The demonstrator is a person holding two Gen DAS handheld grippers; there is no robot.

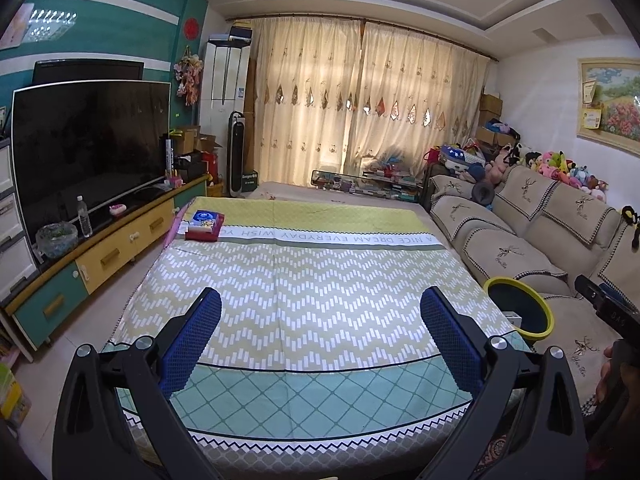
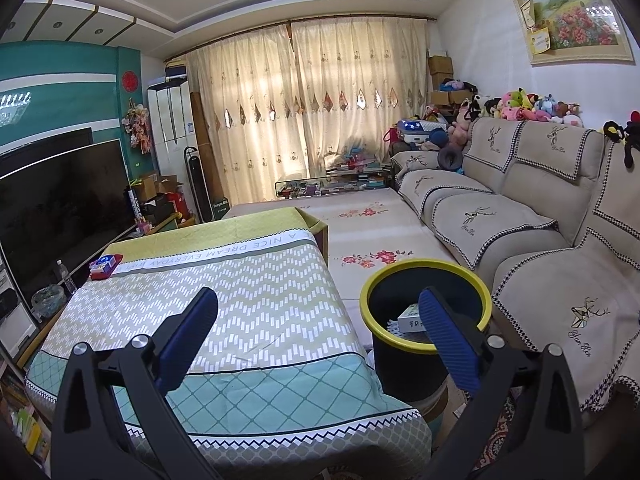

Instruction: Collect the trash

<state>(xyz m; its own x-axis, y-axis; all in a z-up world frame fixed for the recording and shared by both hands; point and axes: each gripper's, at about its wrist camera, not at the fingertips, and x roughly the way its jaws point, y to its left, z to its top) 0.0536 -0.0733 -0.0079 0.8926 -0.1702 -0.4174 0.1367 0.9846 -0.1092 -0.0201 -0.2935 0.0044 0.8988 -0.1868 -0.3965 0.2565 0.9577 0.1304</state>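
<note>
Grippers both wide open, nothing between the blue pads on either one. Left gripper [image 1: 320, 332] hangs over the near half of the table [image 1: 304, 280], which is covered in a patterned cloth with chevrons, a teal diamond band and a yellow-green strip at the far edge. Its fingers [image 1: 200, 344] touch nothing; only bare cloth shows in the gap. Right gripper [image 2: 320, 332] sits over the table's near right corner, left finger above the cloth, right finger [image 2: 448, 340] in front of the trash bin [image 2: 408, 356] opening; contact with the rim cannot be told.

Trash bin: dark body, yellow rim, standing on the floor just beside the table's right edge, between table and sofa [image 2: 540, 216]. Inside it a small white box [image 2: 408, 318] and some pale crumpled stuff, partly hidden by the finger. In the left wrist view the bin [image 1: 520, 308] shows at the right edge of the table, with part of the right gripper's body and a hand [image 1: 616, 376] at the frame's far right.

Red tray with a blue tissue pack [image 1: 206, 224] lies at the table's far left corner, well apart from both grippers. Rest of the tabletop shows only cloth. TV [image 1: 88, 148] on a low cabinet to the left, with a water bottle [image 1: 83, 216] in front of it. Curtains at the back.
</note>
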